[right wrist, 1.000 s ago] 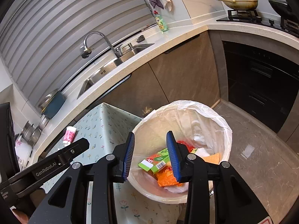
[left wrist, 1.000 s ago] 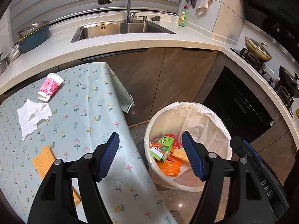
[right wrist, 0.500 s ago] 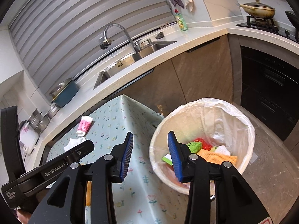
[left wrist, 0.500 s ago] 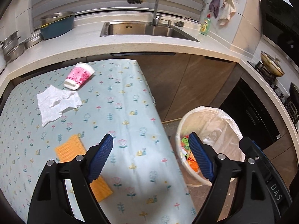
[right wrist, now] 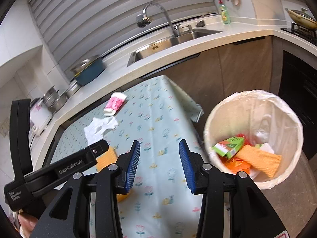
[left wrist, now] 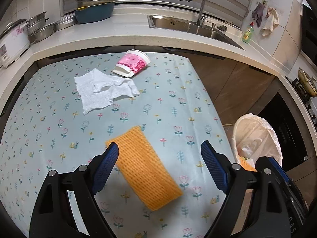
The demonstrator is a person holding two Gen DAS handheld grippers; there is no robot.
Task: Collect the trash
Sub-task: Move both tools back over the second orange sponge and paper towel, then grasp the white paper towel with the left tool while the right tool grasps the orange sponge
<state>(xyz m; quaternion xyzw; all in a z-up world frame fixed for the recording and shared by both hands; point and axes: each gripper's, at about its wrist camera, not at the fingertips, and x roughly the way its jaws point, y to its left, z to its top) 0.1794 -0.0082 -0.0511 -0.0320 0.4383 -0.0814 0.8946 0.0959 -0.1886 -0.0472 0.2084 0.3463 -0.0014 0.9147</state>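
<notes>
An orange mesh cloth (left wrist: 143, 168) lies flat on the flower-print table (left wrist: 49, 138), and my left gripper (left wrist: 160, 158) hovers over it with its jaws wide open on either side, not touching. Farther back lie a crumpled white tissue (left wrist: 105, 90) and a pink paper cup (left wrist: 131, 63) on its side. My right gripper (right wrist: 159, 158) stands partly open and empty above the table's right edge. Beside it, the white-lined bin (right wrist: 253, 103) holds a green box (right wrist: 229, 146), another orange cloth (right wrist: 259, 160) and orange wrappers. The cup (right wrist: 116, 104) and tissue (right wrist: 99, 129) also show there.
The bin (left wrist: 257, 138) stands on the floor right of the table. Behind the table runs a counter with a sink (left wrist: 188, 25), a blue pot (left wrist: 95, 11), steel bowls and a rice cooker (left wrist: 11, 39). A stove with pans sits at far right. A hand (right wrist: 25, 220) shows at lower left.
Both grippers swung left, from above the bin to over the table. The left jaws widened and now straddle the orange cloth. The right jaws opened slightly.
</notes>
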